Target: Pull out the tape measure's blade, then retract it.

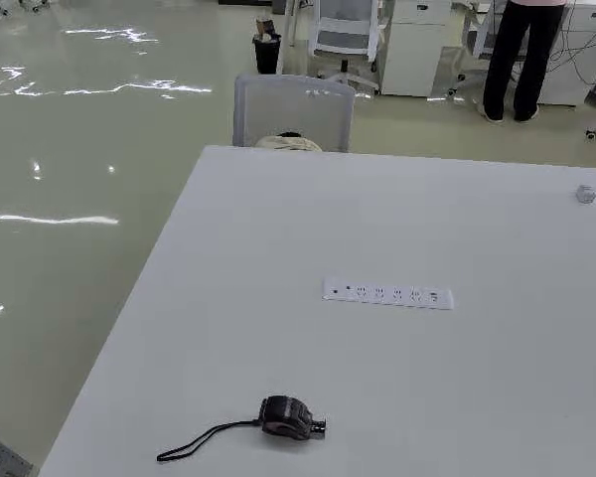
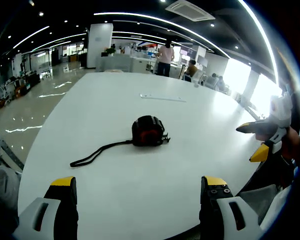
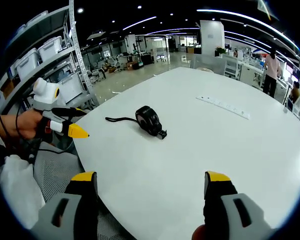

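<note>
A black tape measure point(image 1: 290, 417) lies on the white table point(image 1: 397, 219) near its front edge, its black wrist strap point(image 1: 204, 442) trailing to the left. No blade is drawn out. In the left gripper view the tape measure point(image 2: 149, 131) sits a short way ahead of my left gripper point(image 2: 139, 182), which is open and holds nothing. In the right gripper view the tape measure point(image 3: 149, 120) lies ahead of my right gripper point(image 3: 150, 177), also open with nothing between its jaws. Both grippers hover at the table's near edge, apart from the tape measure.
A white power strip point(image 1: 388, 294) lies flat mid-table, beyond the tape measure. A small pale object point(image 1: 586, 194) rests far right. A grey chair point(image 1: 293, 111) stands at the far edge. A person point(image 1: 521, 60) stands by desks further back. Shelving with boxes point(image 3: 45, 50) rises on one side.
</note>
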Available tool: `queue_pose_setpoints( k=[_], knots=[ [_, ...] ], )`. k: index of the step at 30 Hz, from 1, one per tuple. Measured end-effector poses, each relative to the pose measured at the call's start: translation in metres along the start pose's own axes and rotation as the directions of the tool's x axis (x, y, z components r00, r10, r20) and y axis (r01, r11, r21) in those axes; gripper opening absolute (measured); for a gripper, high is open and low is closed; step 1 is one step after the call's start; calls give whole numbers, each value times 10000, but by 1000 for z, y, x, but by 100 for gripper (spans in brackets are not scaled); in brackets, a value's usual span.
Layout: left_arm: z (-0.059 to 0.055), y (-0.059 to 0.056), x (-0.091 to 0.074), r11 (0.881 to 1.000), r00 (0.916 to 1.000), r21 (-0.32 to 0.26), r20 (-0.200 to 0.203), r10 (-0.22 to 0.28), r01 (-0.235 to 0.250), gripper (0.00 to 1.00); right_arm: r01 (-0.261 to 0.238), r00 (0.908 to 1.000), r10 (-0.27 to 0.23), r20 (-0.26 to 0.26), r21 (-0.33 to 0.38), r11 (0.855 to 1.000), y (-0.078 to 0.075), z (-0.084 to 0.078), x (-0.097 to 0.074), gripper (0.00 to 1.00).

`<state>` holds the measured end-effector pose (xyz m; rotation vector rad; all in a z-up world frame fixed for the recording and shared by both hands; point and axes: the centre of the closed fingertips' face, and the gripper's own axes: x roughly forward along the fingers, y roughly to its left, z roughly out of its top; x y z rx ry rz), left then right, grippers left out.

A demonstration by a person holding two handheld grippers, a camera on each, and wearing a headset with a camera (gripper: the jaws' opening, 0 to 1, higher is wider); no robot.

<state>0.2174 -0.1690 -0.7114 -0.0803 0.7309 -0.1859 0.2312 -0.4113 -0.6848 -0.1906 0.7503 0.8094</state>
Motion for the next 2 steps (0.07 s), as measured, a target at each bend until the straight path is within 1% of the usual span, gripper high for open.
queue_pose_setpoints(
  k=[2],
  knots=[
    [2,0,0,10000,10000,-16,16,-1,1,100,-19,10000,19,-10,10,10000,1,0,0,90]
  ],
)
